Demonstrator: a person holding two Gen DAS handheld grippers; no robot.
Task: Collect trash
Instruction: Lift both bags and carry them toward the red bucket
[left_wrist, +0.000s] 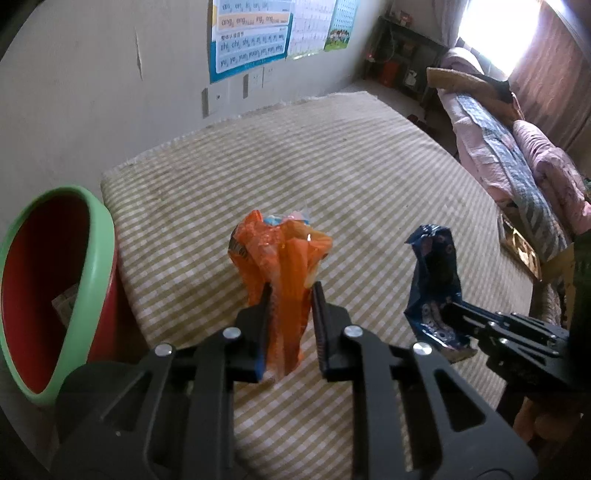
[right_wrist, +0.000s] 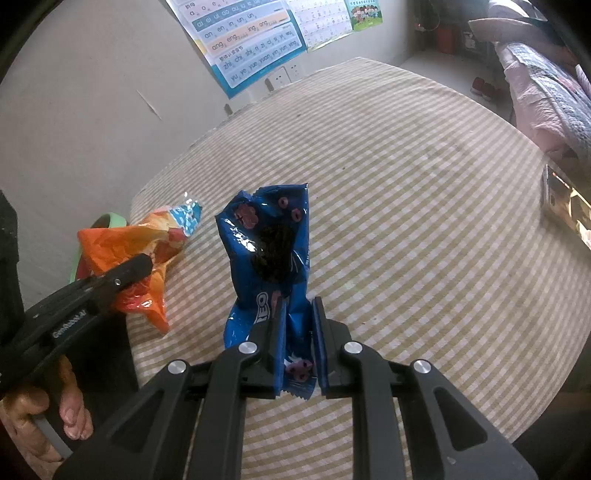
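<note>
My left gripper (left_wrist: 291, 291) is shut on a crumpled orange snack wrapper (left_wrist: 280, 254) and holds it upright above the checked table. The wrapper also shows in the right wrist view (right_wrist: 129, 254), with the left gripper (right_wrist: 140, 269) clamped on it. My right gripper (right_wrist: 299, 306) is shut on a blue Oreo wrapper (right_wrist: 269, 240) and holds it upright above the table. That blue wrapper shows in the left wrist view (left_wrist: 436, 280), with the right gripper (left_wrist: 450, 314) on its lower part. A red bin with a green rim (left_wrist: 96, 243) stands left of the table.
The table (left_wrist: 369, 177) has a beige checked cloth and stands against a wall with posters (left_wrist: 251, 33). A dark flat object (right_wrist: 565, 206) lies at the table's right edge. A bed with pink bedding (left_wrist: 517, 155) is at the right. The bin holds some paper (left_wrist: 66, 302).
</note>
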